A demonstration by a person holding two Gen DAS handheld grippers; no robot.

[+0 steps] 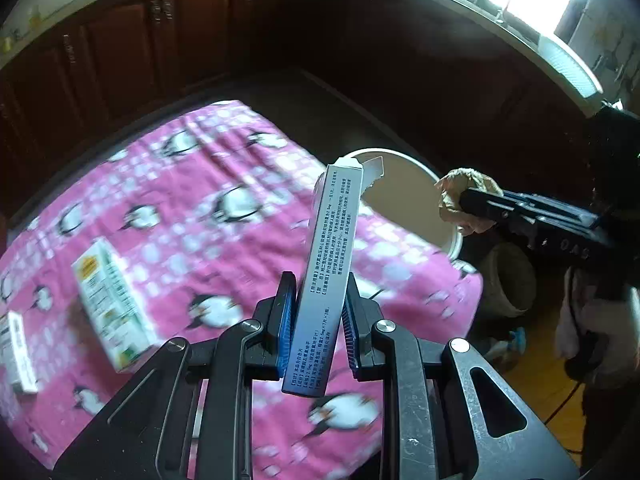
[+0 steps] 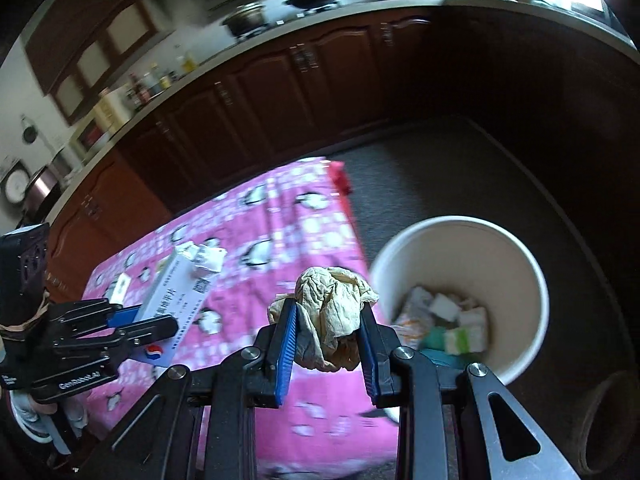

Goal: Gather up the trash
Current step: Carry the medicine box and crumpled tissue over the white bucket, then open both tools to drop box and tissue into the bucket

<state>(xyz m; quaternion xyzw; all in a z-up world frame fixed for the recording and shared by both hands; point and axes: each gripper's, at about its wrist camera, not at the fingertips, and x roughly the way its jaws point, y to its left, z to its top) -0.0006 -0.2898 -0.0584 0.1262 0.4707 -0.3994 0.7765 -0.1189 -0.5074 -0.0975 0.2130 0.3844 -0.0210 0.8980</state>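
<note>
My left gripper point(image 1: 318, 312) is shut on a long, narrow blue-grey medicine box point(image 1: 330, 248) that stands up between the blue pads, its end flap open. In the right wrist view the same box point(image 2: 176, 292) shows at the left in that gripper point(image 2: 136, 320). My right gripper point(image 2: 328, 332) is shut on a crumpled beige tissue point(image 2: 332, 308); the left wrist view shows this tissue point(image 1: 466, 200) at the right, over the rim of the white bin point(image 1: 404, 196). The bin point(image 2: 516, 276) stands on the floor beside the table and holds several pieces of trash.
A pink penguin-print cloth point(image 1: 224, 240) covers the table. A green and white carton point(image 1: 112, 308) and a small white box point(image 1: 18, 352) lie on it at the left. Dark wooden cabinets point(image 2: 320, 80) run behind. A round brownish container point(image 1: 512, 280) sits on the floor by the bin.
</note>
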